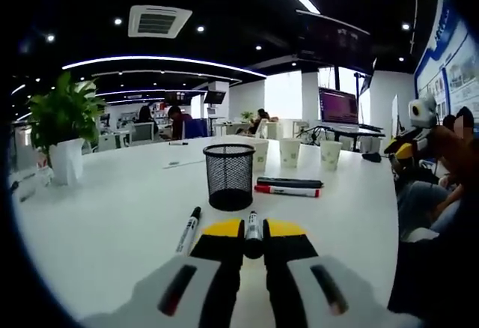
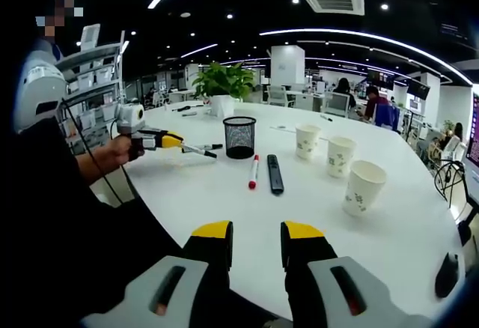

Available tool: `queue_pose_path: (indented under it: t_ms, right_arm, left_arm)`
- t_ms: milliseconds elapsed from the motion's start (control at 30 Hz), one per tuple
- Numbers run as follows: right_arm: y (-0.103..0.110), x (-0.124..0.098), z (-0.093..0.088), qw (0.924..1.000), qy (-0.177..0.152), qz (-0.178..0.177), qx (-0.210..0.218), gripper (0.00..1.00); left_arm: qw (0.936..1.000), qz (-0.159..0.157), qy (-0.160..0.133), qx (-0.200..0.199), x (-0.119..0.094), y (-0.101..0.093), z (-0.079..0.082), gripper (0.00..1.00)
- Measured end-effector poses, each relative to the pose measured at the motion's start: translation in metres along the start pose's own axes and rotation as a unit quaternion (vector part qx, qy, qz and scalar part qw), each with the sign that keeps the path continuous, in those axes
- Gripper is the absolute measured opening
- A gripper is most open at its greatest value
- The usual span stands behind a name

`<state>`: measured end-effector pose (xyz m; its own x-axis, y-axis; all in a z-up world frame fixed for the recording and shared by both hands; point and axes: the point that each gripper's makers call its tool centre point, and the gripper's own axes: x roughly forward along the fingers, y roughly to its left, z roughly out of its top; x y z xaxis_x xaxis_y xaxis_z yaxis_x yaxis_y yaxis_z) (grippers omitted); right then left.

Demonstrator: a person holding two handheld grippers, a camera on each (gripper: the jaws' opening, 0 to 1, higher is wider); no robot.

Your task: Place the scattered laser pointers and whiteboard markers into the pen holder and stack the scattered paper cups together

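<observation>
Two markers are occupying you: your left gripper [image 1: 254,240] is clamping a black-capped marker [image 1: 254,232] while another marker [image 1: 188,231] is lying at its 10 o'clock. The mesh pen holder [image 1: 229,176] is standing at 12 o'clock. Your right gripper [image 2: 257,243] is hovering parted, empty, paper cups [image 2: 364,187] at 2 o'clock.

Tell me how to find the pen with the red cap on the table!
Find the black mesh pen holder in the middle of the white table. Two pens lie side by side just in front of it. Yours is the white marker with the red cap; its neighbour is an all-black laser pointer.
</observation>
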<state>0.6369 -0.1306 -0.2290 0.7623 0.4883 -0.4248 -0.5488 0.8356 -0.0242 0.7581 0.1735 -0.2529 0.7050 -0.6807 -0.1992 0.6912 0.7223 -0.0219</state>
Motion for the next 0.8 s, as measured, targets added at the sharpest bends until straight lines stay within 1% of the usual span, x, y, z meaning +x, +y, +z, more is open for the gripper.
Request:
queue_pose_path:
  t_ms: [167,367,667,800]
  right_arm:
    - [0.0,-0.001,0.0,1.0,0.0,-0.001,0.0,0.29]
    - [0.001,0.0,0.0,1.0,-0.001,0.0,0.0,0.29]
    - [0.002,0.001,-0.001,1.0,-0.001,0.001,0.002,0.29]
    - [0.002,0.001,-0.001,1.0,-0.002,0.001,0.003,0.29]
  left_arm:
    - [1.0,-0.002,-0.004,-0.004,-0.002,0.001,0.003,0.12]
    - [0.9997,-0.006,-0.012,-0.019,-0.005,0.003,0.013,0.12]
    - [0.999,-0.011,-0.018,-0.039,-0.009,0.006,0.019,0.12]
    - [0.9985,-0.019,-0.018,-0.049,-0.01,0.006,0.022,0.12]
